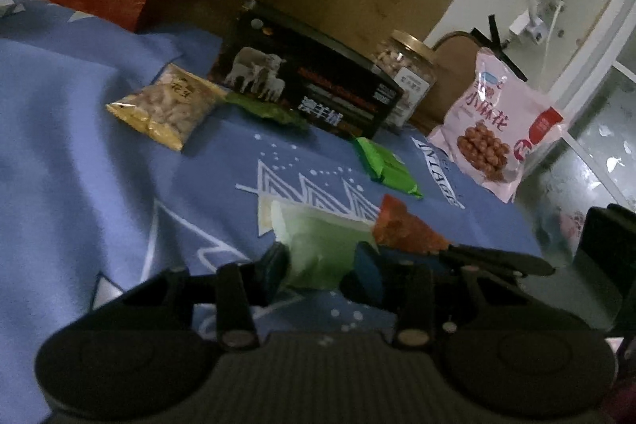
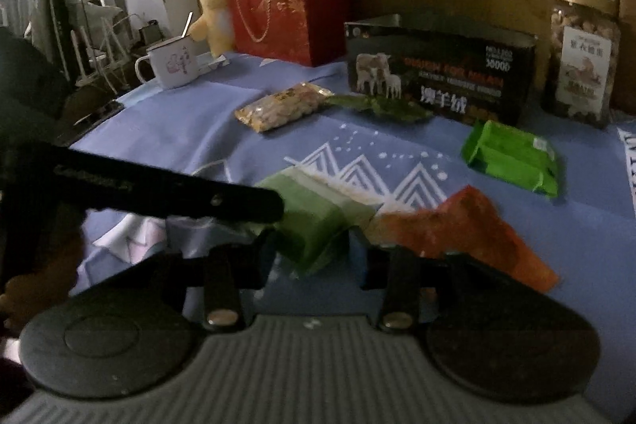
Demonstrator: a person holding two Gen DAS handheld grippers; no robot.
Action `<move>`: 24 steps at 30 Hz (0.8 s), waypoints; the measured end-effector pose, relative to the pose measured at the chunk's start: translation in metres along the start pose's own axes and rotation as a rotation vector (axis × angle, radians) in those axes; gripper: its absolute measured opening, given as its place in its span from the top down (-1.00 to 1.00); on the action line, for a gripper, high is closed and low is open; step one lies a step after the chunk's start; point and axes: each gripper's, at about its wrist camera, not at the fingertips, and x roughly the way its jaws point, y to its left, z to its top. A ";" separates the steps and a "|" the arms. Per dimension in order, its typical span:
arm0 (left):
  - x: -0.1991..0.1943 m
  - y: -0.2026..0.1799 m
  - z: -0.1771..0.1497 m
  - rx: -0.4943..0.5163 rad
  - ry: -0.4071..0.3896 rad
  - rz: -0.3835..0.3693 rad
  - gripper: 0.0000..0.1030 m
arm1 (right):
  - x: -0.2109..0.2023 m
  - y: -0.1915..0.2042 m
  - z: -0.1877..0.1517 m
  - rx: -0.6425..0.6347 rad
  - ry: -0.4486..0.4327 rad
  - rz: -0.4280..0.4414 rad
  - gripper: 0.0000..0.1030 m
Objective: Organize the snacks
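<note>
A pale green snack packet lies on the blue cloth, and my left gripper is shut on its near end. In the right wrist view the same packet sits between the jaws of my right gripper, which also looks shut on it. An orange packet lies just right of it. A bright green packet, a yellow nut packet and a dark green packet lie further back, in front of an open black box.
A pink snack bag and a nut jar stand at the back right. A red gift bag, a yellow plush toy and a white mug are at the back left. The left tool's black arm crosses the right view.
</note>
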 end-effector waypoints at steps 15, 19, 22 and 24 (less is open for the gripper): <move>-0.005 -0.035 0.062 0.081 -0.101 -0.011 0.26 | -0.019 -0.013 0.038 -0.014 -0.176 -0.013 0.28; 0.014 -0.048 0.101 0.105 -0.117 -0.018 0.26 | -0.015 -0.034 0.067 -0.027 -0.208 -0.040 0.28; 0.035 -0.051 0.130 0.107 -0.131 -0.019 0.26 | -0.007 -0.055 0.093 -0.015 -0.223 -0.057 0.28; 0.052 -0.051 0.146 0.107 -0.144 -0.014 0.26 | 0.000 -0.070 0.107 -0.003 -0.235 -0.073 0.28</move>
